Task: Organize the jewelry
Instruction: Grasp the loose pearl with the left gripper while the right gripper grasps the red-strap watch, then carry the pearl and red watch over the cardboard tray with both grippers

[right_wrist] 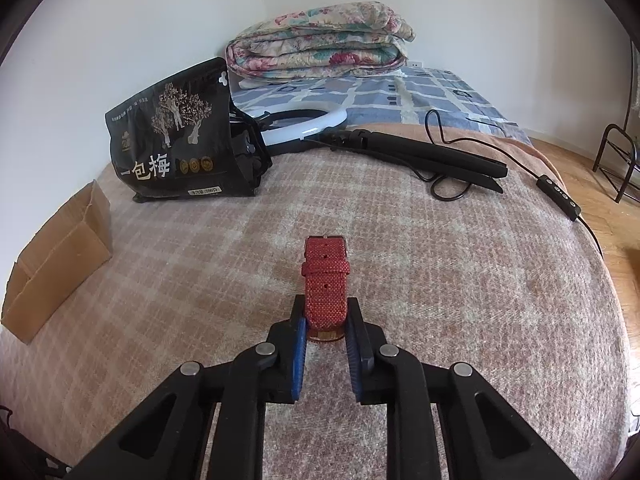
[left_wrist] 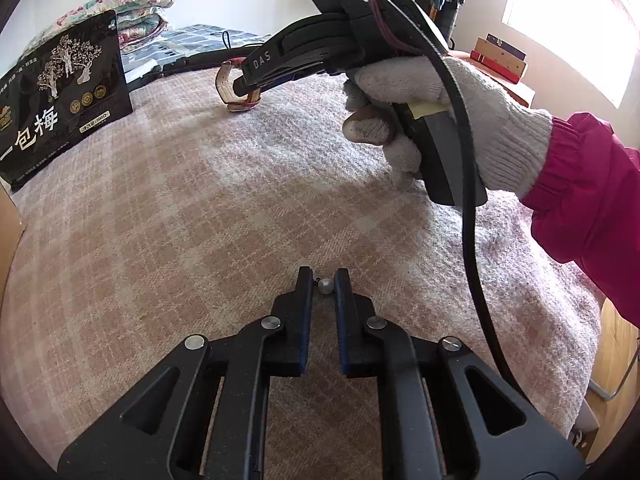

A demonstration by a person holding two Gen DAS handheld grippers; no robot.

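My left gripper (left_wrist: 323,277) is low over the pink checked blanket (left_wrist: 200,208), its jaws close around a small pearl earring (left_wrist: 325,286) that sits between the fingertips. My right gripper (right_wrist: 326,312) is shut on a watch with a red woven strap (right_wrist: 326,276); the strap stands up between the pads and the watch face rests on the blanket. In the left wrist view the right gripper (left_wrist: 248,84) appears at the far side of the bed, held by a gloved hand (left_wrist: 440,120), with the watch (left_wrist: 234,90) in its tips.
A black snack bag (right_wrist: 176,140) stands at the back left. A cardboard box (right_wrist: 60,264) sits at the left edge. A ring light with black legs (right_wrist: 400,148), a cable with remote (right_wrist: 560,196) and a folded quilt (right_wrist: 320,40) lie farther back.
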